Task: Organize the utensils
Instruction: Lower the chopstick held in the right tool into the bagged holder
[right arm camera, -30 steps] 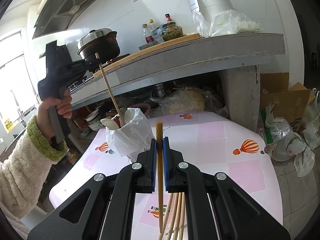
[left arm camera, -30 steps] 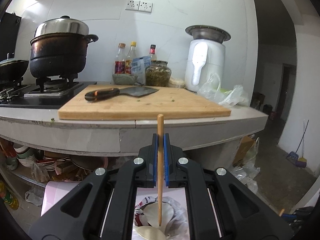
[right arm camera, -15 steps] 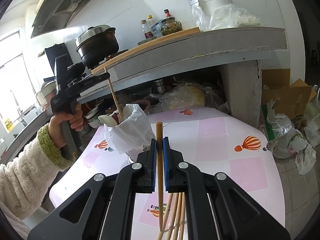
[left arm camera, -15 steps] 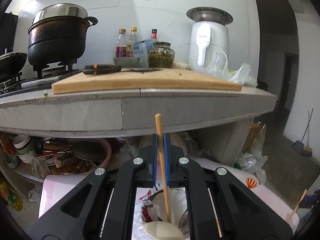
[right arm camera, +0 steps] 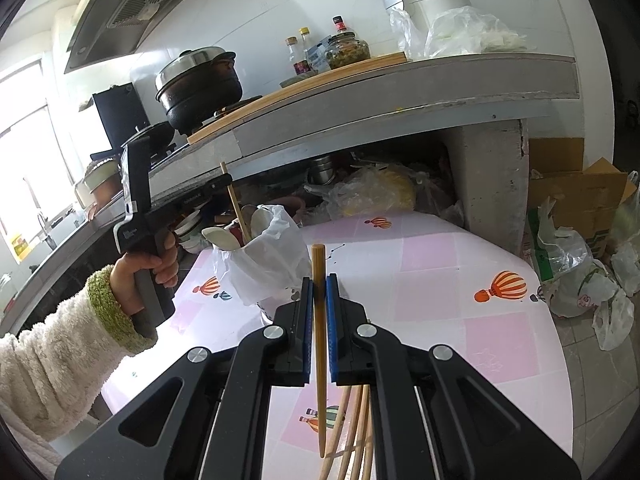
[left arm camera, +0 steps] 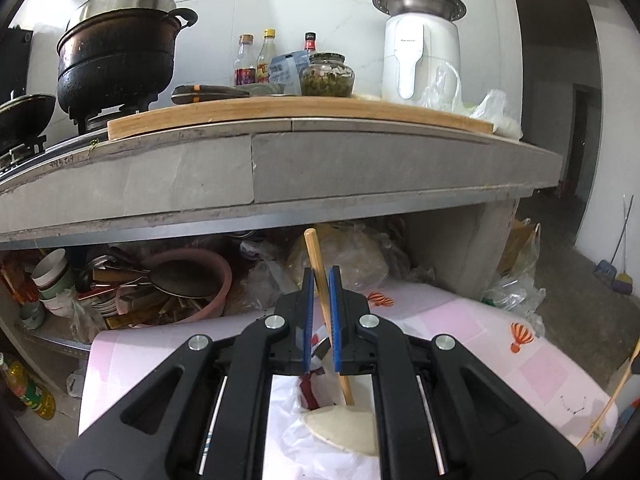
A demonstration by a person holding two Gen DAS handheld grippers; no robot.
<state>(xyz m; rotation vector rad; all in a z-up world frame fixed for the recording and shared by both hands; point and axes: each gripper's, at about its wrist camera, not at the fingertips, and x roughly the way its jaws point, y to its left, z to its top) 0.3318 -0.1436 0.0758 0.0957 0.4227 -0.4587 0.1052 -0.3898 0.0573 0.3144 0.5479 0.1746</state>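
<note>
Chopstick (left arm camera: 320,280) in your left gripper (left arm camera: 321,312): a slim, round, pale wooden stick, leaning a little, with the blue pads drawn close on either side of it. Its top stands above the jaws and its lower end reaches into the utensil holder (right arm camera: 268,256), a container wrapped in thin, crinkled white plastic that stands on the table (right arm camera: 460,320). Flat white spoons (left arm camera: 344,428) sit in that holder too. Your right gripper (right arm camera: 319,312) pinches a second chopstick (right arm camera: 319,344), upright, its tip hanging just above the loose chopsticks (right arm camera: 356,436) lying on the table's glossy pink cloth with balloon prints. Your left hand (right arm camera: 148,268), in a fleecy cream sleeve with a green cuff, grips the handle beside the holder.
</note>
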